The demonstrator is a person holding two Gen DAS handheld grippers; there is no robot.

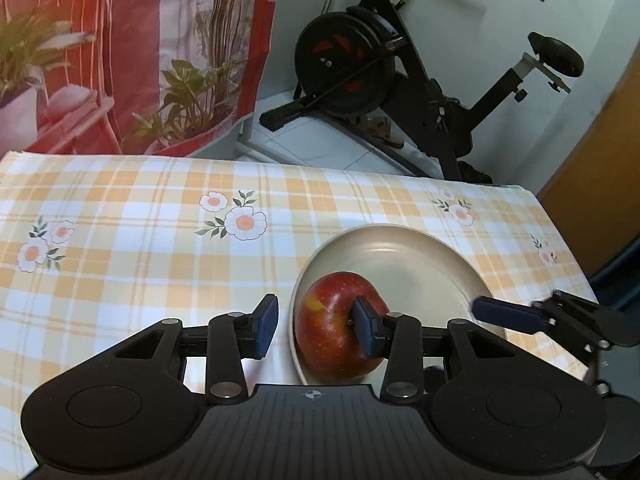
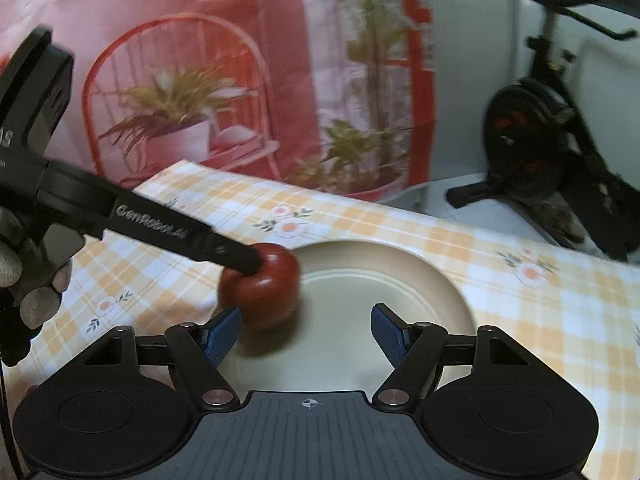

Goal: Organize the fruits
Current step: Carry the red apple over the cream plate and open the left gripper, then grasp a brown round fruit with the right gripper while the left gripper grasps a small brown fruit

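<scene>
The left tongs (image 1: pixel 316 326) stand narrow with nothing between the pads; the right-hand pad (image 1: pixel 362 332) sits in front of the apple's stem dip, and whether it touches I cannot tell. The apple (image 1: pixel 340 324) lies in the beige plate (image 1: pixel 420 248) at its 8 o'clock rim. The right tongs (image 2: pixel 306 332) gape wide and empty over the plate's near edge. Beyond stretches the checked table (image 1: pixel 140 240). To finish cleanly, I judge both should lift straight away without nudging the apple.
</scene>
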